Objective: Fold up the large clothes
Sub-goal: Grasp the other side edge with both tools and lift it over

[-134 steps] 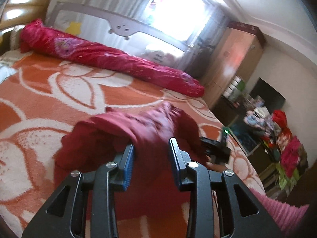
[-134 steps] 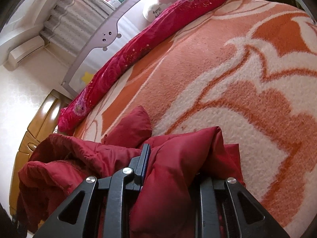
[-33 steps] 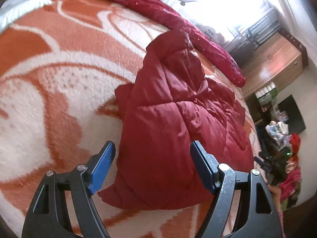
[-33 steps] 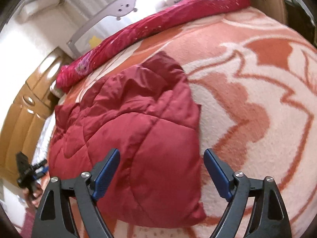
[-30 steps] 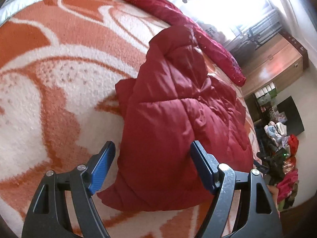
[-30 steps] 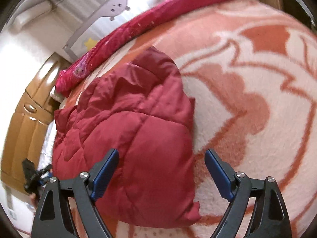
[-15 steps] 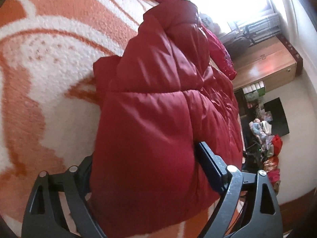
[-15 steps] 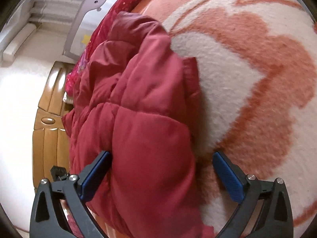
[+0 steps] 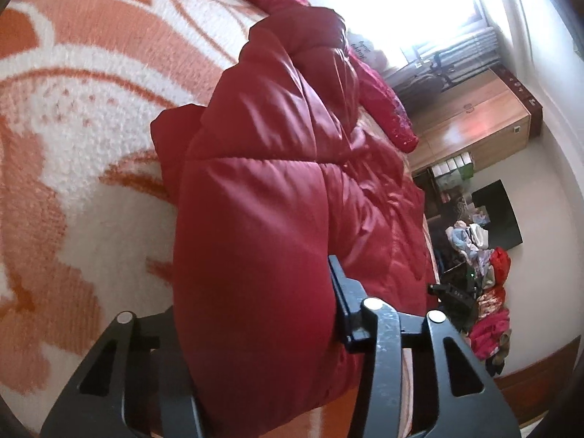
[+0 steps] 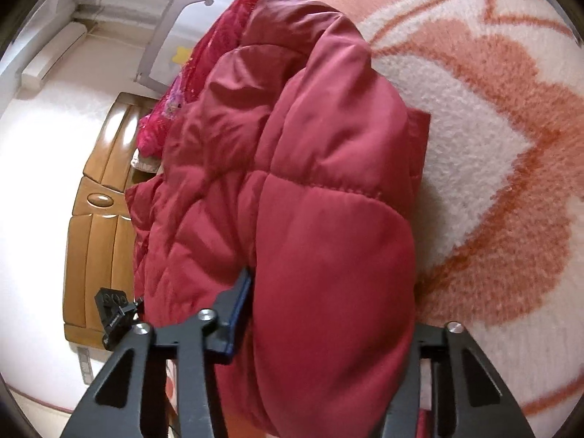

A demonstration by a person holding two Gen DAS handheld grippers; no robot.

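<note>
Left claw [image 9: 255, 314] clamped on one near end of the red puffer jacket [image 9: 277, 182], jaws just closed in; right claw [image 10: 328, 314] likewise gripping the other end. Rest of jacket stretched ahead on the orange-and-white bed [image 9: 73, 116].

A red jacket [image 9: 262, 189] is pinched between the fingers [image 9: 341, 295] of the left gripper [image 9: 255, 314], just closed on it, on an orange bed [image 9: 73, 109].
</note>
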